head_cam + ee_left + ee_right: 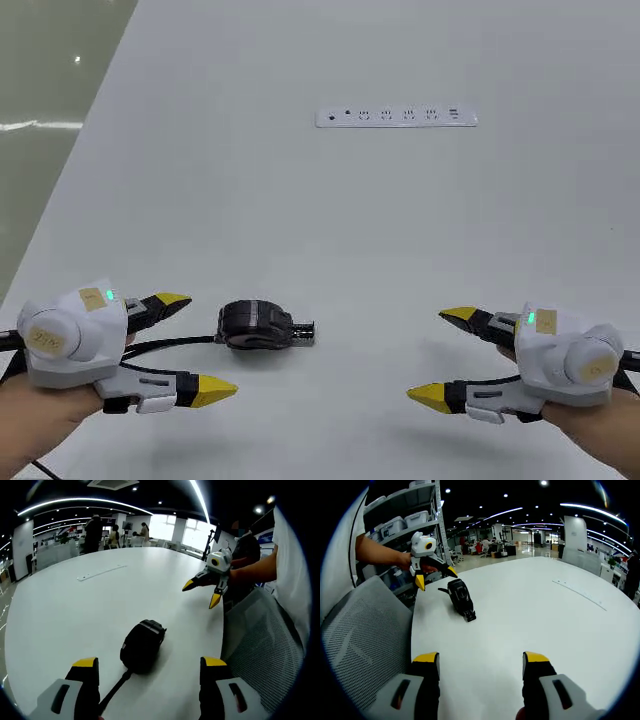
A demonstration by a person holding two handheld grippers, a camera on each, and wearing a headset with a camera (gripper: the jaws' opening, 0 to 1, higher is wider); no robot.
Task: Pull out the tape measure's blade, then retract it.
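A black tape measure point(256, 326) lies on the white table point(330, 220), its blade tip facing right and a black strap trailing left. In the left gripper view the tape measure point(142, 645) sits just ahead of my left gripper point(150, 662), which is open with yellow-tipped fingers either side. In the head view the left gripper point(196, 345) is open just left of the case. My right gripper point(445, 356) is open at the right, well apart from the tape measure point(460, 597). In its own view the right gripper point(481, 657) holds nothing.
A white power strip point(397, 117) lies flat on the table further back. A grey mesh chair point(360, 645) stands by the table's near edge. The table's left edge borders the floor point(50, 120). People stand far off in the hall point(100, 532).
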